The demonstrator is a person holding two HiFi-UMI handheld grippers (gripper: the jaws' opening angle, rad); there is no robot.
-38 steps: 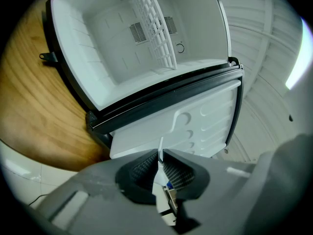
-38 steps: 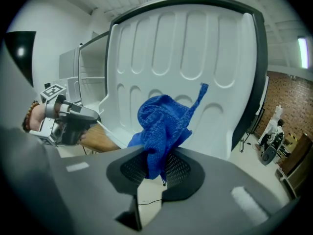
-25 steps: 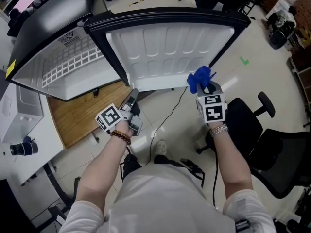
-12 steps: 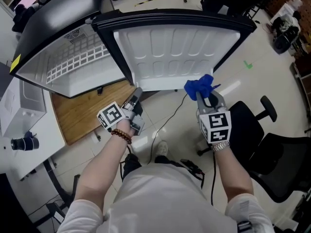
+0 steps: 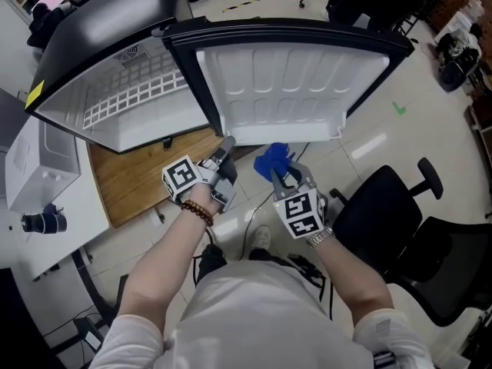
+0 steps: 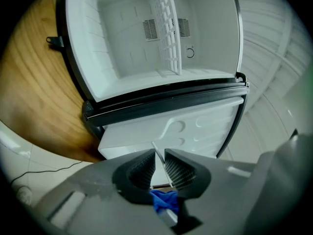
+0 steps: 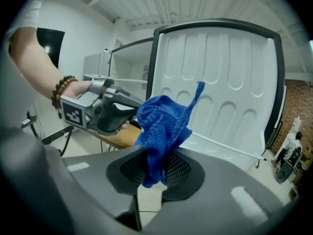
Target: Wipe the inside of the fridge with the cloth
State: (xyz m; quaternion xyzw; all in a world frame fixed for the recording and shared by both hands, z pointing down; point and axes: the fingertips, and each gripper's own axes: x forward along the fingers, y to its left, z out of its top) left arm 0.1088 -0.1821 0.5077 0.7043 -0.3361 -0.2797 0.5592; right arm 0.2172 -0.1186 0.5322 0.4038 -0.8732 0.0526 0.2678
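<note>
Right gripper [image 5: 283, 181] is clamping the blue cloth [image 5: 270, 160] at the fridge door's [image 5: 292, 83] six o'clock; left gripper's [image 5: 224, 154] jaws have just been opening, standing slightly apart, empty.

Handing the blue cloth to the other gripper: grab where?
Grip the bunched top of the blue cloth, free above the right gripper pinching its lower end. Bring the left gripper, whose jaws have just been opening around a white strip, in from its side; the fridge door blocks behind.

Pale short-sleeved shirt [image 5: 254, 302].
Above shirt: bead bracelet [image 5: 194, 214], left wrist; metal watch [image 5: 319, 238], right wrist; grey left gripper [image 5: 227, 144], right gripper [image 5: 280, 177], black-white marker cubes [image 5: 181, 180].
</note>
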